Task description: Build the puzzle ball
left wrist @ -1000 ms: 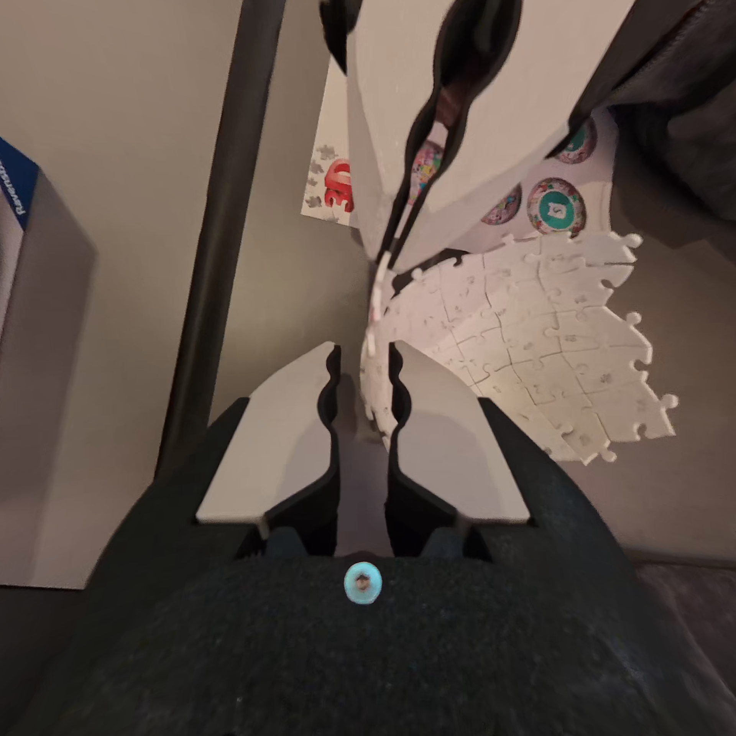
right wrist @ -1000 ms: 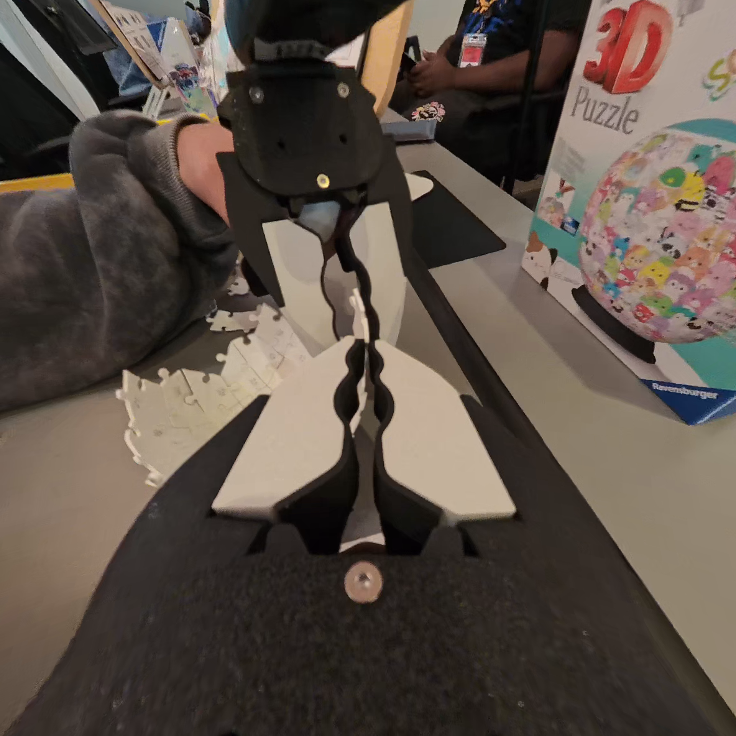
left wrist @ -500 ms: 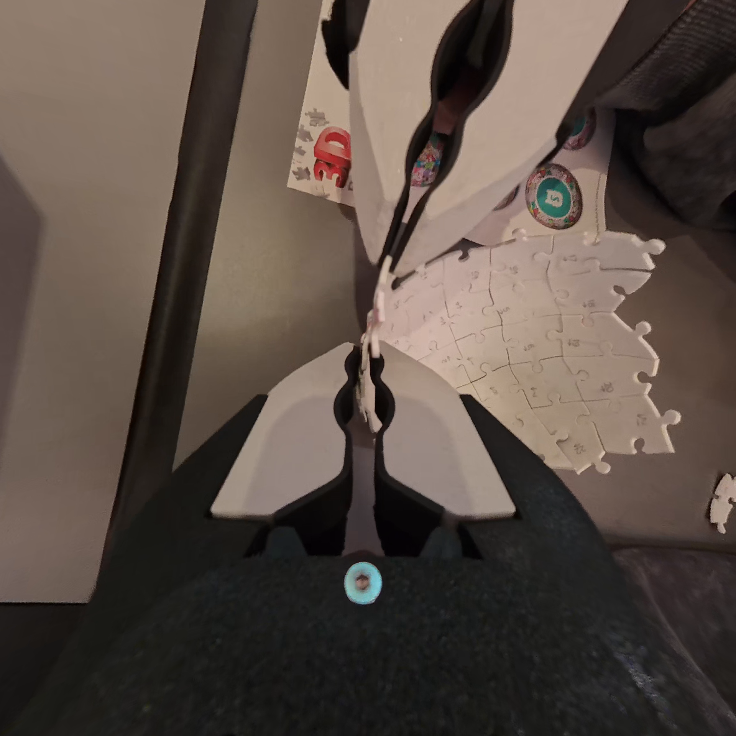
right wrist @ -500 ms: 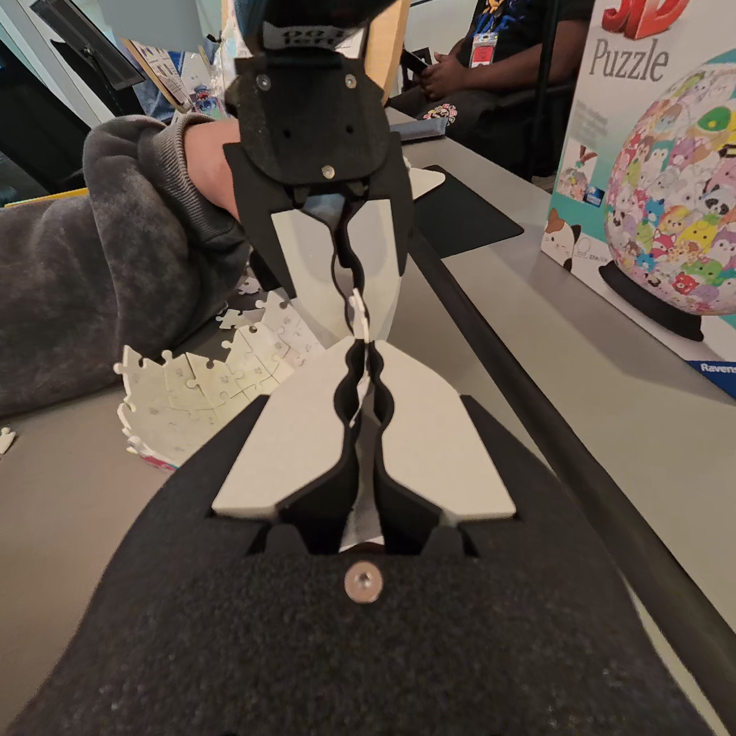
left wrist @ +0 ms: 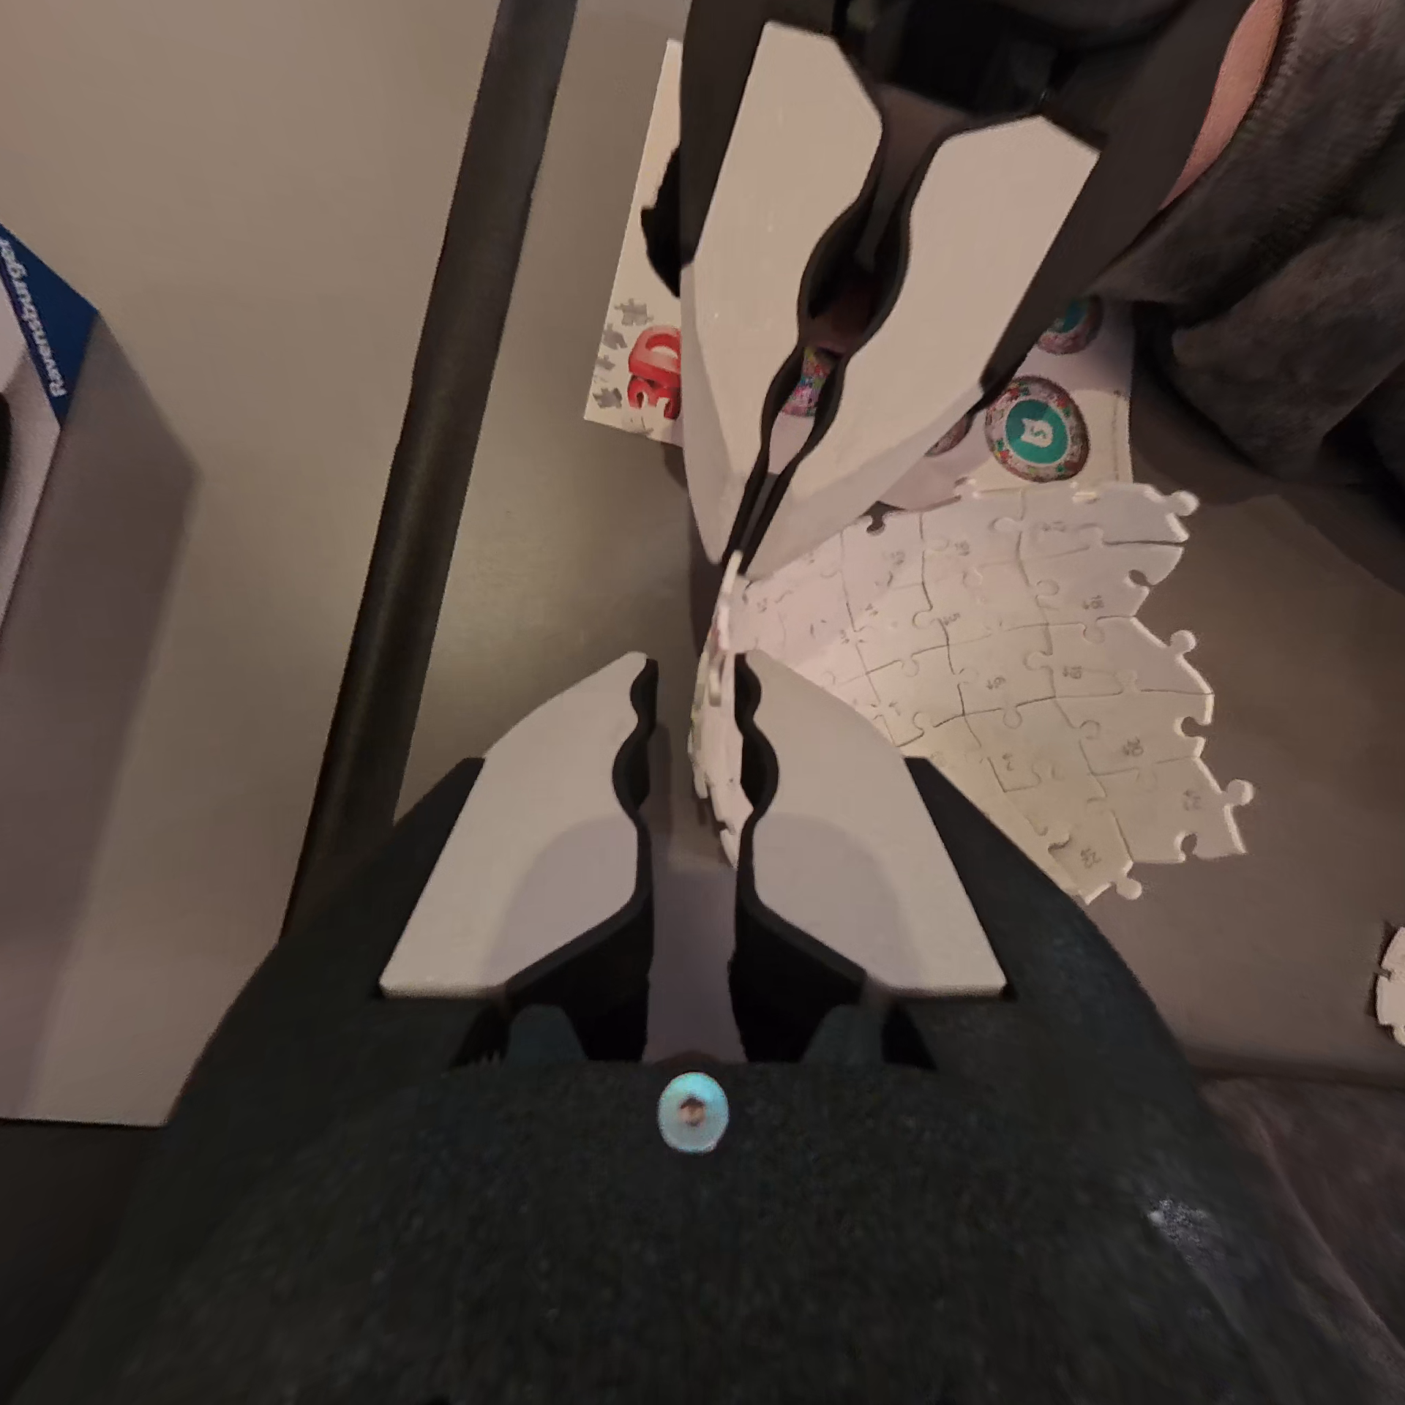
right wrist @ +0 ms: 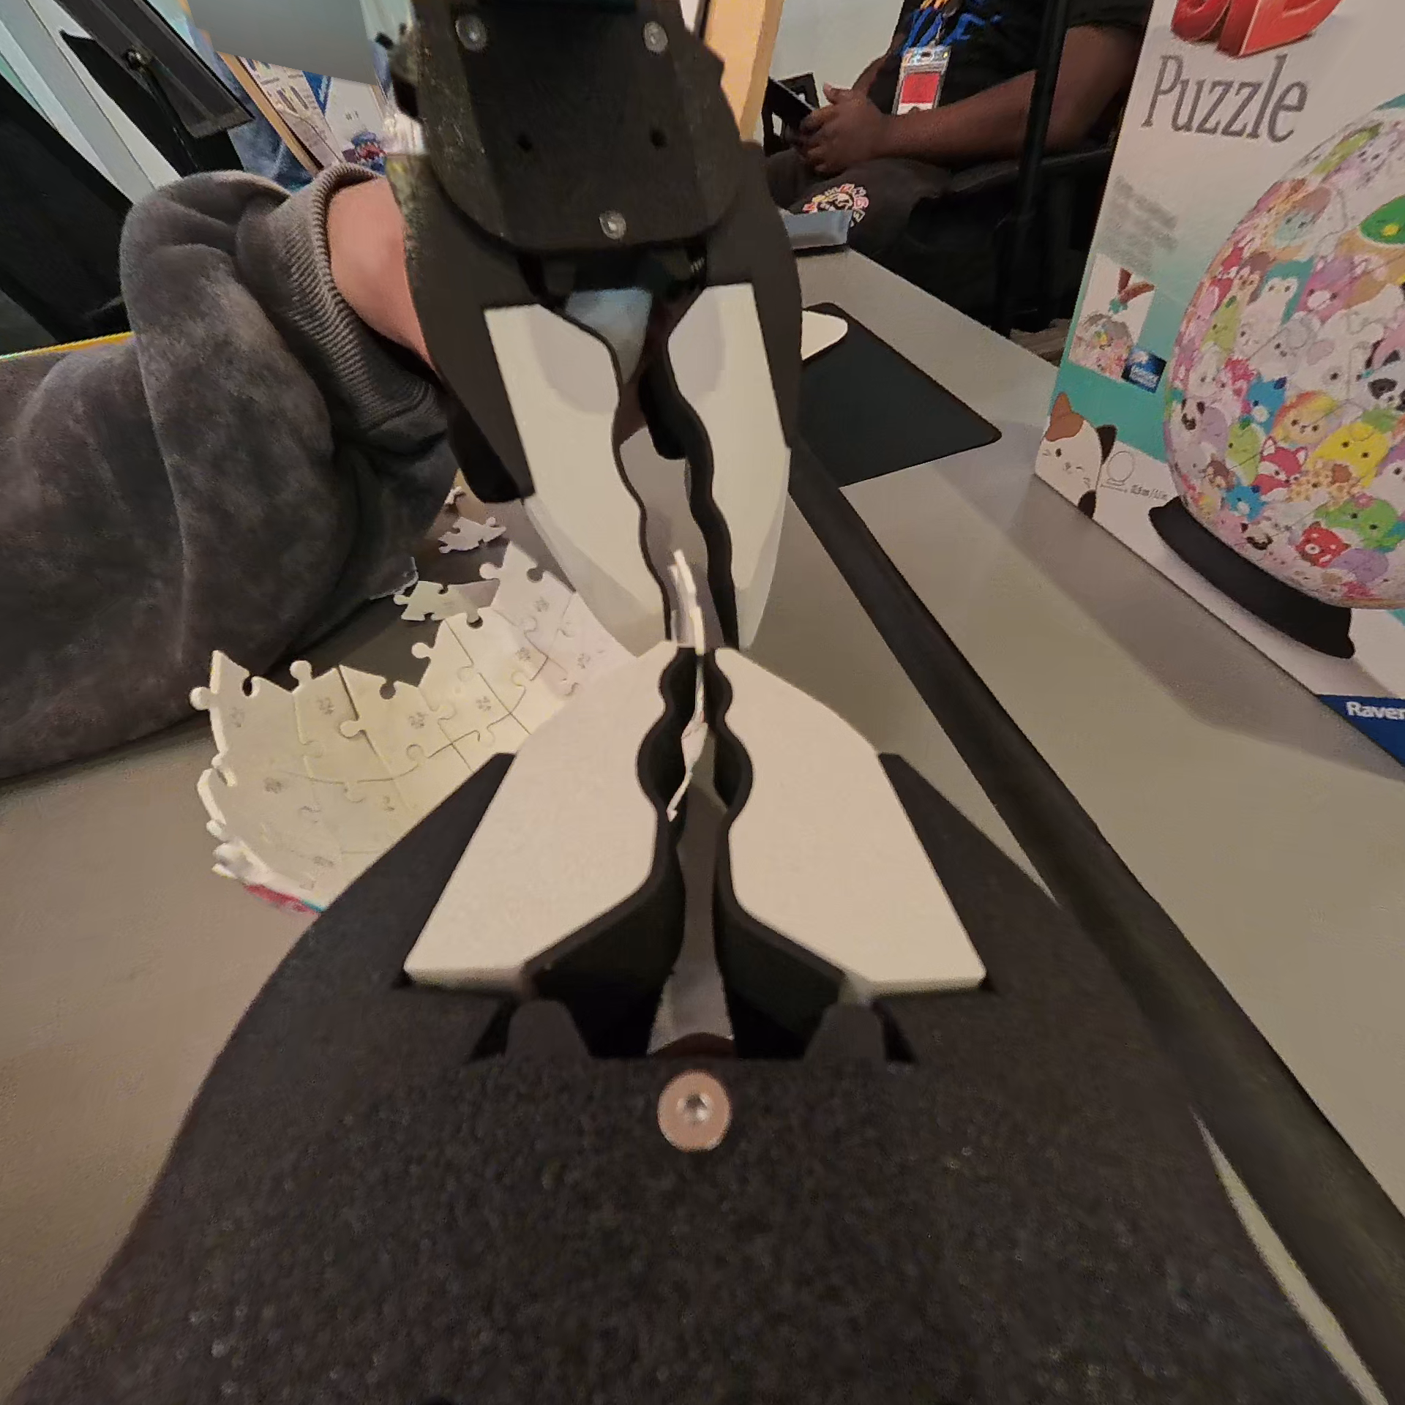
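Left wrist view: left gripper (left wrist: 696,684) jaws stand narrowly apart, straddling the rim of the puzzle shell (left wrist: 1011,684) without clamping it; half a second ago they were pinched shut on that rim; right gripper (right wrist: 698,669) is closed on a puzzle piece (right wrist: 688,601) and meets the same rim edge from the opposite side, tip to tip with the left; shell lies curved on the grey table (right wrist: 1064,684), white inside up, jagged tabbed edge free on its far side; black bar (left wrist: 448,456) runs close along the grippers' side, limiting sideways room; instruction sheet (left wrist: 646,365) under the right gripper; loose piece (left wrist: 1391,981) near the table edge; puzzle box (right wrist: 1254,342) well apart; grey sleeve (right wrist: 190,456) crowds the shell's other side.
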`<state>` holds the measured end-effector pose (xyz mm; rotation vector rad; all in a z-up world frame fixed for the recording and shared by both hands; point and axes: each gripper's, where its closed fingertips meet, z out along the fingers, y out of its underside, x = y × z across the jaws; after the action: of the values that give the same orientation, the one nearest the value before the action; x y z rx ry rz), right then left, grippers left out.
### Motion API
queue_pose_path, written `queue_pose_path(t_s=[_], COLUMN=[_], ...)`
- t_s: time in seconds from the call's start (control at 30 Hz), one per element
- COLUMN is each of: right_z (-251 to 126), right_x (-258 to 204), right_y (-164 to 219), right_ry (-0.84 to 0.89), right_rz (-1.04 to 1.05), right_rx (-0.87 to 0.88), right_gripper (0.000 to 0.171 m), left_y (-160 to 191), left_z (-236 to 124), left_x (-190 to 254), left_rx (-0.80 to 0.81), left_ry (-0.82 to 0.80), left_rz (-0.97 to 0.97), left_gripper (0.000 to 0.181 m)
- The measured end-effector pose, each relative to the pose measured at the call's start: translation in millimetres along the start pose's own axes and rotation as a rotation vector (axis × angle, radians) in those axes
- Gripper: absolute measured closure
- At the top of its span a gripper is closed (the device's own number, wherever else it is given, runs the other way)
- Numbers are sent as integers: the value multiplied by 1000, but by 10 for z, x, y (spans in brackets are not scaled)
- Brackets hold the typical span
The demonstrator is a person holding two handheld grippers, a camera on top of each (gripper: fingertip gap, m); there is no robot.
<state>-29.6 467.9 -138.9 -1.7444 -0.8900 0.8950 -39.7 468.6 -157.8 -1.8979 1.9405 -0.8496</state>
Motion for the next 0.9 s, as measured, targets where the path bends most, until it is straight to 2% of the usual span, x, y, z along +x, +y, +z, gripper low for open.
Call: queue_pose_path(t_s=[0.43, 0.67, 0.9], right_z=[-5, -1, -10], right_x=[26, 49, 52], right_y=[18, 30, 63], right_ry=[8, 26, 47], right_rz=[16, 12, -22], right_rx=[-5, -13, -54], right_gripper=[169, 169, 168], left_y=[-34, -40, -39], left_z=[-10, -4, -4], left_x=[-30, -23, -19], left_rx=[16, 7, 3], left_ry=[-20, -33, -45], left_rz=[7, 32, 52], left_gripper=[164, 176, 177])
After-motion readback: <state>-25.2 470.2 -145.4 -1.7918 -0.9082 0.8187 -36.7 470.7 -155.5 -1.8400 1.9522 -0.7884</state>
